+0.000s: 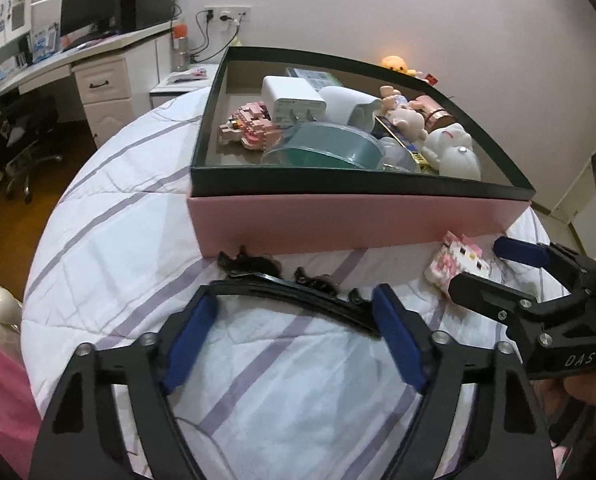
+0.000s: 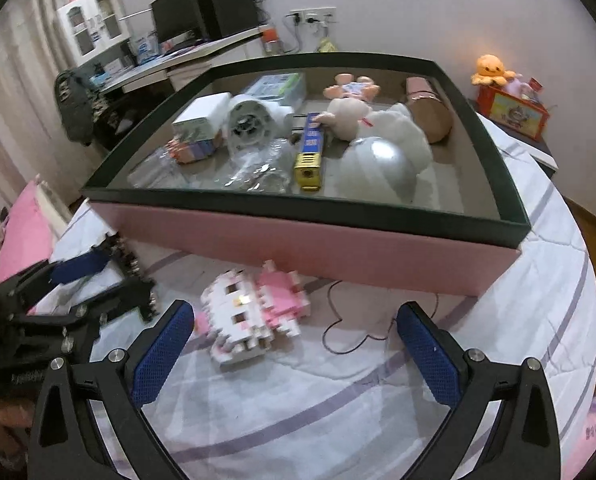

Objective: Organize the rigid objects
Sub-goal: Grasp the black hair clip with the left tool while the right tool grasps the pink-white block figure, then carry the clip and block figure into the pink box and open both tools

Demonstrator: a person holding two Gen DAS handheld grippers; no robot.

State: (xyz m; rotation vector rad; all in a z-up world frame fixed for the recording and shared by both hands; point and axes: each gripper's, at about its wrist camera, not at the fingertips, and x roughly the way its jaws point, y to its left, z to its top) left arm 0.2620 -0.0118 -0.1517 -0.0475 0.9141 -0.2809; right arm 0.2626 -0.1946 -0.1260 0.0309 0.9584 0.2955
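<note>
The black hairband (image 1: 298, 294) lies on the striped bedsheet (image 1: 137, 240) in front of the pink box (image 1: 358, 224), its arc spanning both fingertips of the left gripper (image 1: 298, 320); jaws apart, grip can't be told. The right gripper (image 2: 293, 332) is released, w/ one pink-white block figure (image 2: 253, 316) just ahead, untouched. One hairband, one box, two grippers. "DAS" reads on the right gripper's body.
</note>
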